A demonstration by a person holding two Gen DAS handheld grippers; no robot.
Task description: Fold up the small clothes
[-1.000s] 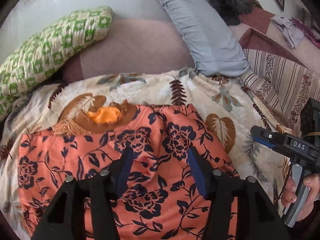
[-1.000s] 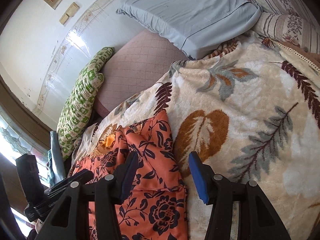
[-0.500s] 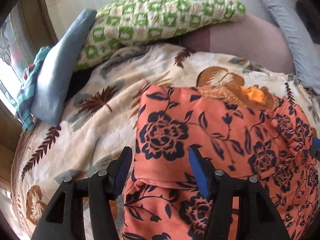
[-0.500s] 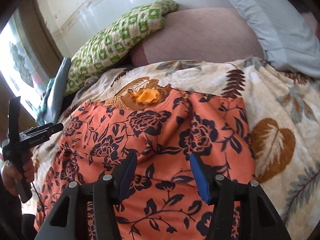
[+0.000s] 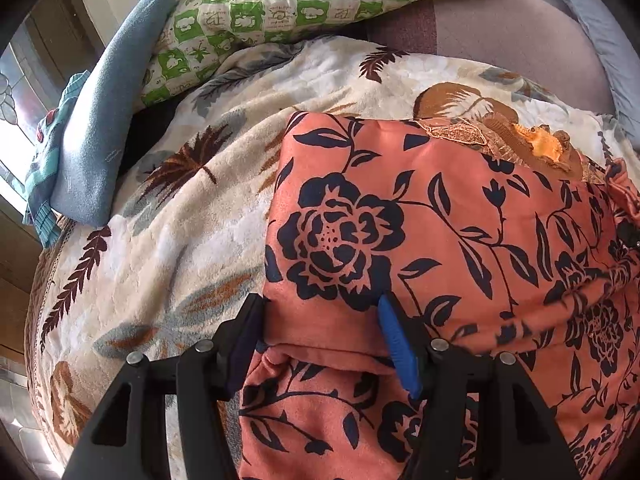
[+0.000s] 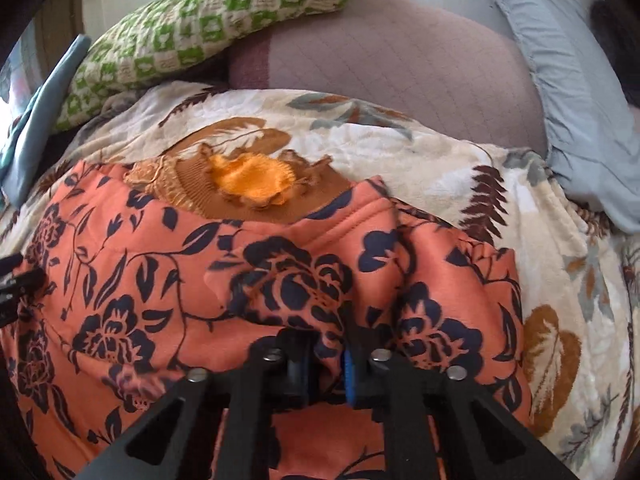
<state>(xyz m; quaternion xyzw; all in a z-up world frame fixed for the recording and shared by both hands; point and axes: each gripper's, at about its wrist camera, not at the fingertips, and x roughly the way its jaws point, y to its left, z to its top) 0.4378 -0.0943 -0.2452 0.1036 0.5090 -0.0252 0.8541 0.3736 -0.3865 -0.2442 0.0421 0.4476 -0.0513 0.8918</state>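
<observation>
An orange garment with dark blue flowers lies spread on a leaf-patterned blanket. My left gripper is open and points down at the garment's left edge. One finger sits just outside that edge, the other on the cloth, with a flat strip of fabric between them. In the right wrist view my right gripper is shut on a bunched ridge of the orange garment near its middle. A brown and orange knitted piece pokes out from under the garment's far edge.
A green checked pillow and a mauve cushion lie beyond the blanket. Folded blue cloth rests at the far left by the window. A grey-blue pillow is at the far right.
My right gripper swung left over the garment and its jaws closed on a pinch of fabric. My left gripper moved left to the garment's left edge and dropped closer, still open.
</observation>
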